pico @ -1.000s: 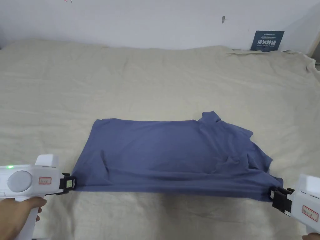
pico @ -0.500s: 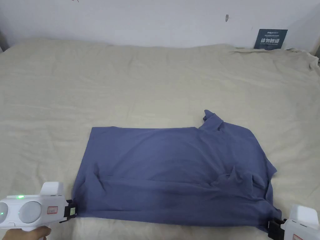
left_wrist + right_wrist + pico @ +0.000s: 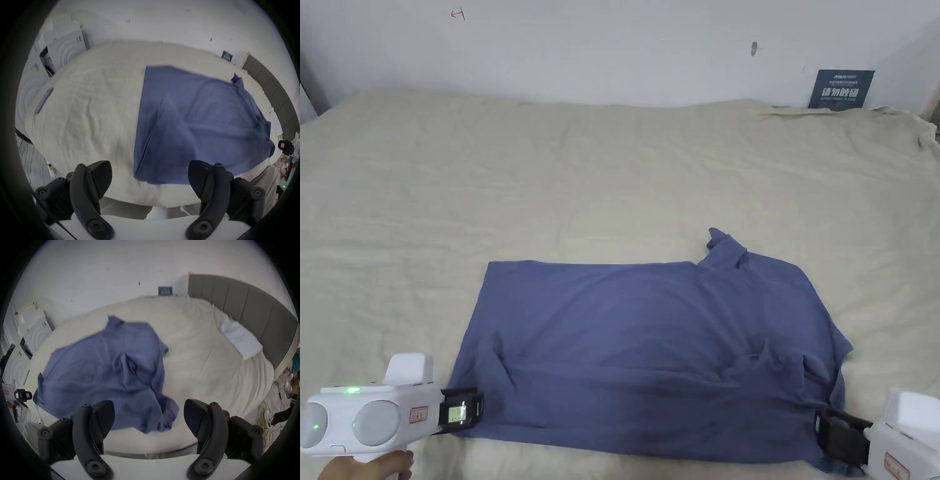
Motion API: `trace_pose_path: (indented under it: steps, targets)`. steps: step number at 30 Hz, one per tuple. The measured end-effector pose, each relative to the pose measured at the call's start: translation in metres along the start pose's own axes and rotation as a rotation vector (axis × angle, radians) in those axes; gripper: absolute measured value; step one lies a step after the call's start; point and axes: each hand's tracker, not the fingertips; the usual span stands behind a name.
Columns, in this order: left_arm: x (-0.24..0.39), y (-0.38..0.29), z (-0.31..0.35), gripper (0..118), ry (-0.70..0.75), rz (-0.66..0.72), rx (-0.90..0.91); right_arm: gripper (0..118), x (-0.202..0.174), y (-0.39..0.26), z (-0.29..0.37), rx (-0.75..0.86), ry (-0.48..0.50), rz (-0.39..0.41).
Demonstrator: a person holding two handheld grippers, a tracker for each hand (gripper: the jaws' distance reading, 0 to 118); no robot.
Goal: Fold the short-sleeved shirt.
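Blue fabric, head view: short-sleeved shirt (image 3: 650,350) lies folded lengthwise on the beige bed sheet (image 3: 612,175), collar at its far right, wrinkles near the right end.
Left gripper, head view: left gripper (image 3: 464,412) sits at the shirt's near-left corner, hand (image 3: 365,467) below its white body; jaw gap hard to judge from here.
Right gripper, head view: right gripper (image 3: 831,434) sits at the shirt's near-right corner, over the cloth edge.
Sign, head view: dark sign (image 3: 841,89) leans on the wall, far beyond the right gripper.
Left gripper view: left gripper (image 3: 150,177) has jaws spread wide, nothing between them; the shirt's (image 3: 194,123) near corner lies just ahead of the gap, on the sheet.
Right gripper view: right gripper (image 3: 149,414) has jaws spread wide too; the shirt (image 3: 105,369) is ahead and toward its left jaw, bunched end reaching into the gap, not pinched.
Headboard, right gripper view: grey padded headboard (image 3: 253,305) far off to its right.
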Motion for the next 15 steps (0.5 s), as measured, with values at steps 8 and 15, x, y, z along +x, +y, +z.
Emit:
trace_pose_path:
  steps: [8, 15]
  targets:
    - [0.025, 0.043, 0.069, 117, 0.039, -0.012, 0.326, 91, -0.027, 0.057, 0.053, 0.272, 0.043, 0.026]
    - [0.049, 0.075, 0.082, 103, 0.015, -0.021, 0.467, 90, -0.061, 0.083, 0.072, 0.449, 0.029, 0.071]
